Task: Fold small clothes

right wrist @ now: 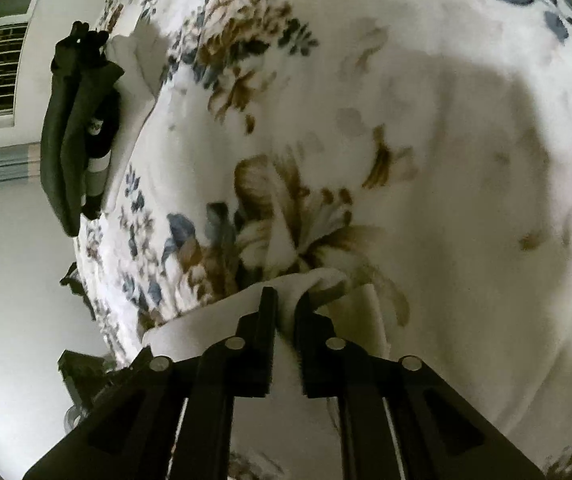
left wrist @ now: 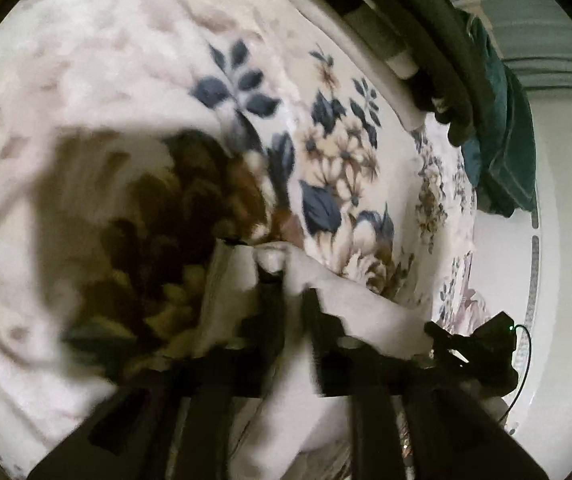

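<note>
1. Left wrist view: our left gripper [left wrist: 281,276] pinches the white garment [left wrist: 350,304] over the floral blanket [left wrist: 346,152], jaws nearly together.
2. Our right gripper [right wrist: 286,300] clamps another fold of it.
3. Blur hides the garment's type.

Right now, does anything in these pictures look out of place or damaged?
Nothing looks damaged. Both the left gripper and the right gripper pinch the white cloth above the floral blanket. Dark clothes lie piled at the blanket's edge.
</note>
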Demonstrator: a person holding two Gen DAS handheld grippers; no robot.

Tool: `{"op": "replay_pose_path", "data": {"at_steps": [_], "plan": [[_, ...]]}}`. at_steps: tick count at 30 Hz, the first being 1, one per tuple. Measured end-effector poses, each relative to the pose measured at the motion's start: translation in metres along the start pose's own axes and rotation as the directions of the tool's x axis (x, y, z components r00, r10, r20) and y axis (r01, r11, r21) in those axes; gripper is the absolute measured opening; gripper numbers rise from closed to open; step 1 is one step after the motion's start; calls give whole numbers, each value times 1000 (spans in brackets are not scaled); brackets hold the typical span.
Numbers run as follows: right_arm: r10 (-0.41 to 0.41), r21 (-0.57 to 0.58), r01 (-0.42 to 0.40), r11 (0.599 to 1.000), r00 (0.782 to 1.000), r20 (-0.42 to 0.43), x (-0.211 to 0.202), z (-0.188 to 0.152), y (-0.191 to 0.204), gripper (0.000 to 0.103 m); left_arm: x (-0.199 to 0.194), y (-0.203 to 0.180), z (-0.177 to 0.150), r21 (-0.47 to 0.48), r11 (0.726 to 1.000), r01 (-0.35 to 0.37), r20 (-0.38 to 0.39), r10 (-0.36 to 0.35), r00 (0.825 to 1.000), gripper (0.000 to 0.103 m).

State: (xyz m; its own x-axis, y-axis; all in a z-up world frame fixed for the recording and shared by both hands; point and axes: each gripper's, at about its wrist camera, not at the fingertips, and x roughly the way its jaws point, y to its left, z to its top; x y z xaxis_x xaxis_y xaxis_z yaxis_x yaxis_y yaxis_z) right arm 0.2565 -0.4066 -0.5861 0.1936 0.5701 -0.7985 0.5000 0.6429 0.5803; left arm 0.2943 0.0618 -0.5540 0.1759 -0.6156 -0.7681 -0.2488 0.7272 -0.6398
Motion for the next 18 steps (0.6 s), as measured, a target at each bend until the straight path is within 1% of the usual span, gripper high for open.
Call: {"op": "replay_pose_path", "data": {"at_steps": [1,2,3,4,5,6,7,8,9,10,11,12,13,14,15,16,17,18], "plan": [[-3,-15,3,1000,1000,-3,-4,-2,0,50,-8,4,0,7,1000,-4,19,4,1000,40],[-14,-33,13,999,1000,-5,-8,-4,-1,60,-15,10,0,13,1000,12,38,-13,999,51],[-21,-54,20,998,1000,-9,-13,-6,-5,69,-18,16,-1,11,1000,25,42,-25,999,59],[-9,-65,7,998,1000,-29,-14,-8,-13,70,-19,27,-3,-1,999,35,38,-35,999,60],[9,-58,-14,998,997,-71,-11,-10,-24,71,-17,37,-5,-12,998,56,27,-56,998,60],[30,-43,-35,998,994,-101,-8,-12,-33,75,-13,47,-8,-27,996,88,11,-88,996,60],[67,-20,-70,997,989,-131,-3,-14,-44,80,-7,60,-11,-64,987,146,-11,-146,989,60],[107,3,-108,994,981,-161,5,-17,-57,82,-3,68,-15,-102,972,212,-15,-214,977,60],[126,12,-125,992,976,-176,11,-18,-63,83,1,77,-19,-148,937,316,6,-319,948,65],[163,22,-162,987,965,-205,21,-21,-73,83,3,79,-21,-162,921,355,18,-357,934,68],[180,24,-179,984,960,-215,27,-22,-76,83,6,79,-22,-165,909,383,30,-383,923,69],[215,37,-212,977,952,-220,33,-23,-81,84,9,76,-22,-162,898,408,35,-408,912,69],[271,62,-263,963,937,-220,38,-23,-84,89,13,72,-21,-159,887,433,32,-434,901,69],[310,77,-301,951,926,-216,40,-23,-83,92,18,66,-20,-155,880,449,24,-451,892,69],[347,89,-335,938,913,-217,42,-22,-81,94,20,63,-19,-152,877,457,14,-460,888,69],[368,94,-356,930,902,-226,45,-22,-78,94,26,56,-18,-139,881,452,-5,-457,889,69],[373,91,-362,928,897,-237,48,-22,-75,94,31,50,-17,-122,890,440,-25,-446,895,69],[363,70,-357,931,895,-260,53,-23,-67,94,35,43,-16,-106,901,420,-42,-426,904,69]]}}
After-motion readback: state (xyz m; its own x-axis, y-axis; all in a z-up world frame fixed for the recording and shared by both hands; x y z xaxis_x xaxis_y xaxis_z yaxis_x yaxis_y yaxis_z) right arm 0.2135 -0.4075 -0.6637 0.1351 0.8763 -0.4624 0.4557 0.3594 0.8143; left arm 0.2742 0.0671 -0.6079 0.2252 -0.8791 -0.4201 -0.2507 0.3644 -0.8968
